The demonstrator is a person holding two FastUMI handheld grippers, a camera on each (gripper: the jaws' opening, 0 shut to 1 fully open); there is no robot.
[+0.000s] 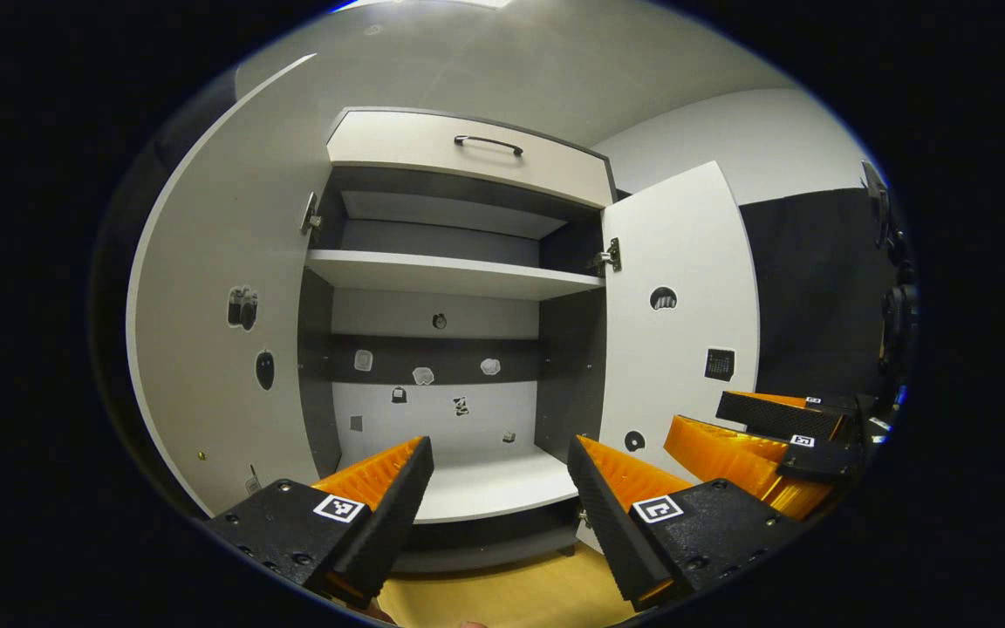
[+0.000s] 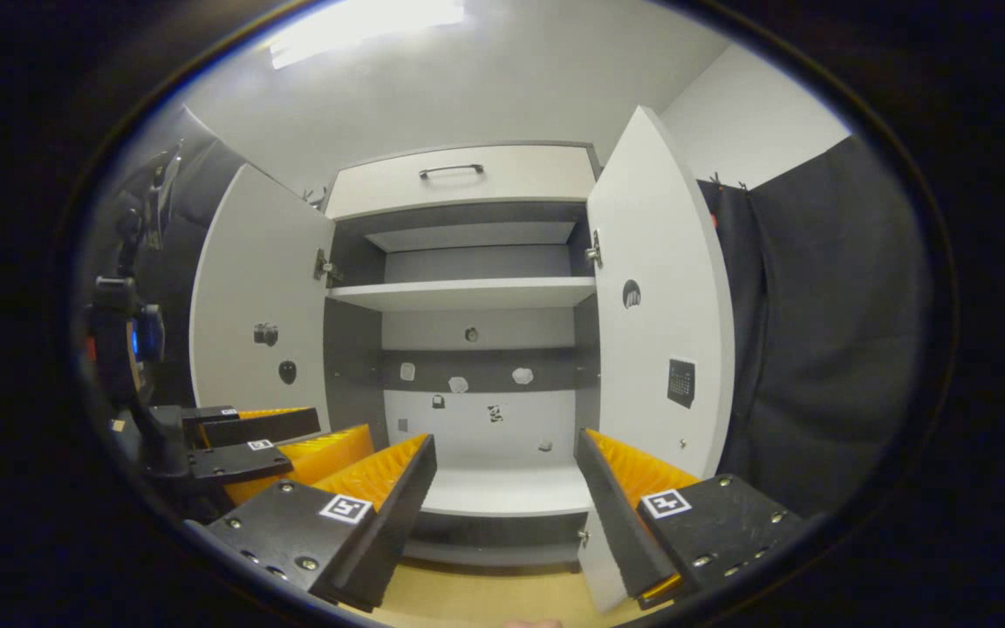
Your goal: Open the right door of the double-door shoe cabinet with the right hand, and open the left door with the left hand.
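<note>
Shoe cabinet point(image 1: 459, 279) with 2 doors open, left tool point(image 1: 498, 488) and right tool point(image 2: 507, 488) spread, empty

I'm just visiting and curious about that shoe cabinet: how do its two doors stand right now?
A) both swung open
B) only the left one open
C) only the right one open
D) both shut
A: the left door and the right door both stand swung outward, baring the shelf inside.

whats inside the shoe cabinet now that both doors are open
No shoes: the shoe cabinet holds a bare upper shelf, a bare bottom board and small stickers on its back panel. The closed top drawer hides whatever it contains.
</note>
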